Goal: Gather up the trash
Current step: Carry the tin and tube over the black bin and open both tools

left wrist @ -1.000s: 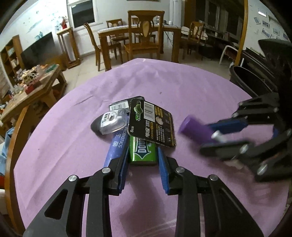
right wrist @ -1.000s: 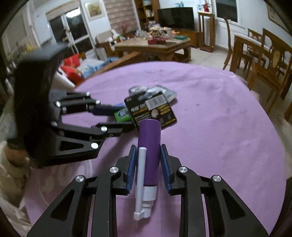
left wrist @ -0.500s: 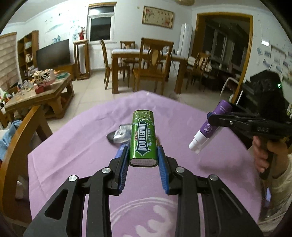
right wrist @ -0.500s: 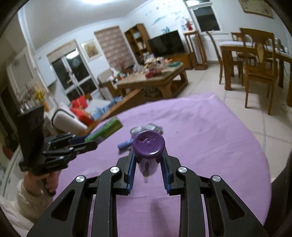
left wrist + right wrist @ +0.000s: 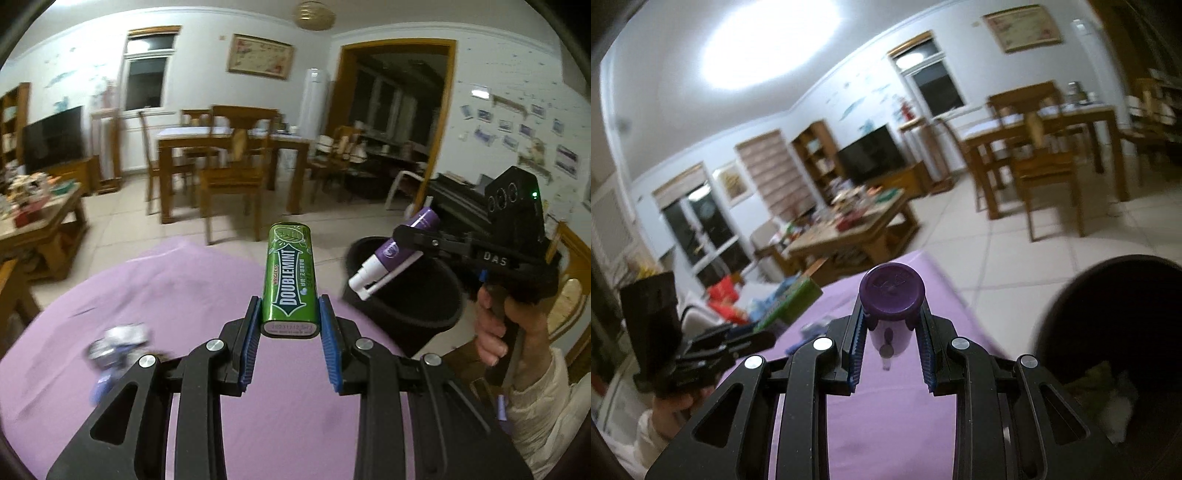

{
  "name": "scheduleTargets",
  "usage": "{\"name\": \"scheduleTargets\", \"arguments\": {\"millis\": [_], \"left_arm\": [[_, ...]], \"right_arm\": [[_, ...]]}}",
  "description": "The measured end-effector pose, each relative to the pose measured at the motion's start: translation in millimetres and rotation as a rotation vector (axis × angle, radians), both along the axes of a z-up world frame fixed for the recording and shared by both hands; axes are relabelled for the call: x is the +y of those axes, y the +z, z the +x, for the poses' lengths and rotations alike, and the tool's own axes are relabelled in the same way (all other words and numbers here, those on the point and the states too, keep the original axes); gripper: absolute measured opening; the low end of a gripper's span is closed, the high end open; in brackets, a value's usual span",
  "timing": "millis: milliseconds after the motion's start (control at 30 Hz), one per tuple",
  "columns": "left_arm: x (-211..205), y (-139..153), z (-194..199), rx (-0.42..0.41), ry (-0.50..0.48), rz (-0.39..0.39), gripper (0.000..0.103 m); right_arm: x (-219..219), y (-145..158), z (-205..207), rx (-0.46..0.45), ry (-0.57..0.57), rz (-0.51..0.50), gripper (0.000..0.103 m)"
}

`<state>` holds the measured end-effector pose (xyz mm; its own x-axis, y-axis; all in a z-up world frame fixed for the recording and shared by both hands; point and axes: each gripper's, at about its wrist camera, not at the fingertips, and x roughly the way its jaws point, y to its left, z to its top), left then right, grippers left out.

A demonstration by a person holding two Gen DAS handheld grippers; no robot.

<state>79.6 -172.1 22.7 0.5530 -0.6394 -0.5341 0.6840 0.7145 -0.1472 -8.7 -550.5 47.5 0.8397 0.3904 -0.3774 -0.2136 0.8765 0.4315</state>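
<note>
Left tongs (image 5: 290,330) clamp green Doublemint gum tin (image 5: 290,279), frame centre; right tongs (image 5: 890,345) clamp purple-capped spray bottle (image 5: 891,301), poised beside black bin (image 5: 406,291), lower right, for dropping.

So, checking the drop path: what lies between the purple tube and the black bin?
Nothing: in the left wrist view, the purple tube hangs over the black bin.

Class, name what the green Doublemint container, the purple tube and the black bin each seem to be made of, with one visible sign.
Doublemint container: probably glossy printed tin or plastic; rigid rounded edges, sheen.
Purple tube: likely smooth plastic; moulded purple cap, white nozzle end.
Black bin: apparently matte plastic; thin, dull, even wall.
</note>
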Motion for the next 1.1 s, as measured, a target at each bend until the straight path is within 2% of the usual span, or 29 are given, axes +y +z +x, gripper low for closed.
{"name": "scheduleTargets", "arguments": {"millis": [167, 300, 567, 833, 1100], "left_arm": [[-65.1, -8.9, 3.4, 0.036, -0.105, -0.026, 0.030], [-115.3, -21.2, 3.0, 0.060, -0.175, -0.014, 0.030], [-173.2, -41.8, -1.9, 0.100, -0.252, 0.030, 0.030], [-196.8, -54.3, -6.9, 0.123, -0.274, 0.070, 0.030], [-213.0, -58.3, -11.1, 0.136, -0.282, 0.089, 0.030]], "right_arm": [[-67.5, -1.1, -31.9, -0.022, -0.126, 0.006, 0.026], [-120.0, -10.6, -56.8, -0.019, -0.216, 0.016, 0.026], [-189.7, -44.5, -89.1, 0.020, -0.305, 0.047, 0.026], [-203.8, -68.9, -96.6, 0.047, -0.320, 0.075, 0.026], [-198.8, -77.1, -83.7, 0.072, -0.318, 0.088, 0.026]]}}
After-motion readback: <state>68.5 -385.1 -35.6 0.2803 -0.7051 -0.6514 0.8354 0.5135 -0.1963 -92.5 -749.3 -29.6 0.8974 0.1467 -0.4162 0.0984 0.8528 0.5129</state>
